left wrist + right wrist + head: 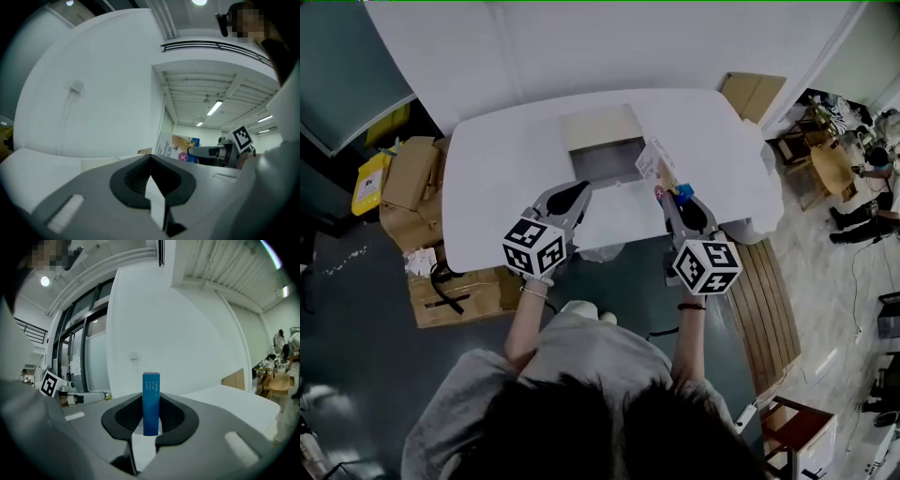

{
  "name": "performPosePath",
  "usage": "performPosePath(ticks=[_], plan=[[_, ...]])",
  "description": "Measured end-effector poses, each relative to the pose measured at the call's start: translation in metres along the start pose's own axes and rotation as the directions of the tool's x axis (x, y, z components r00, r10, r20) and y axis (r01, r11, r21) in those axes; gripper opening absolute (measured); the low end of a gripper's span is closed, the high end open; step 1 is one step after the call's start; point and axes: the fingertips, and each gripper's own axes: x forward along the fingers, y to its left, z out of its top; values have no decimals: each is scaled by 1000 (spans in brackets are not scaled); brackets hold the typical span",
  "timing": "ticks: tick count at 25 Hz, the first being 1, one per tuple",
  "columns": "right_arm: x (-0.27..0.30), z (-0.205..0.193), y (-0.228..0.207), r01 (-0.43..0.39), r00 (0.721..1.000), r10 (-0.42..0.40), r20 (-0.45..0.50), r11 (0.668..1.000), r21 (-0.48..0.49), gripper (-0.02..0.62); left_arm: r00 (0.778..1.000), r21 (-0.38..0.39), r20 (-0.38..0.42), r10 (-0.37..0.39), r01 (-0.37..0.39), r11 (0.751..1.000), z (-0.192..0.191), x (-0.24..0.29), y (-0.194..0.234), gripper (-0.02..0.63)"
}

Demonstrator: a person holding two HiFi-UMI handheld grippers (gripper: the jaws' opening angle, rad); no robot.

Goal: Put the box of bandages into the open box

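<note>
bandage box (656, 161) sits pinched in your right claw (664, 187), the pads pressing on its two broad faces and its narrow blue side turned toward the claw's camera. you hold it above the white tabletop (506, 169), just at 3 o'clock of the open box (602, 155) and outside it. your left claw (581, 191) hangs at 7 o'clock of the open box, its tips drawn together with nothing between them.
</note>
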Motion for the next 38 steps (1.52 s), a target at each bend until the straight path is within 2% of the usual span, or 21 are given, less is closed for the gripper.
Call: performPosePath(ticks=[13,31,38], plan=[[59,-4,-1,-65,997,66,-34,997,29,97,997,-19,-34,70,-71,997,-4,15,46,-6],[138,-21,-9,-95,989,99,-106,995,36,98,996,-51,-86,32,-36,998,-17,61,104,-6],[154,-29,-13,-146,974,151,-169,988,44,97,992,-78,-119,44,-54,995,-26,69,113,-6]])
